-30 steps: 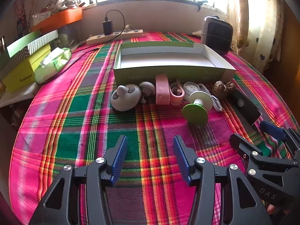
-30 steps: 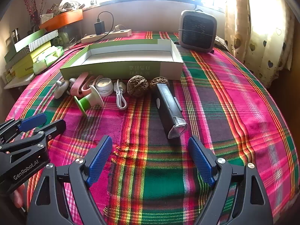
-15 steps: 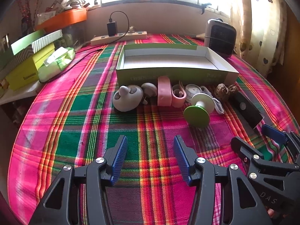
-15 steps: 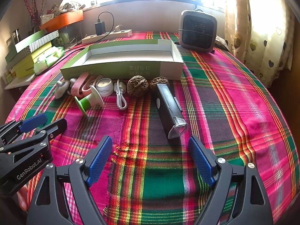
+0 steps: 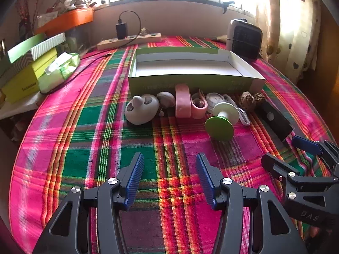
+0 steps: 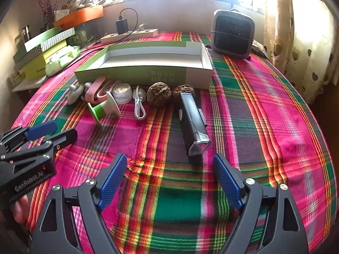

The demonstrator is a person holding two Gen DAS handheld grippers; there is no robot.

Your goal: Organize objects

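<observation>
We hold our left gripper (image 5: 169,163) and right gripper (image 6: 169,163) low over a plaid tablecloth (image 6: 264,110), fingers spread and empty. Beyond lies a black flashlight (image 6: 191,122), then small objects in a row against an empty green box (image 6: 148,74).

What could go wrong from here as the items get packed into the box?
The green spool lies on its side and may roll when nudged. The two walnuts sit tight against the black flashlight, so gripping the flashlight could knock them. Both the left gripper and right gripper are open and close together, so they could collide.
</observation>
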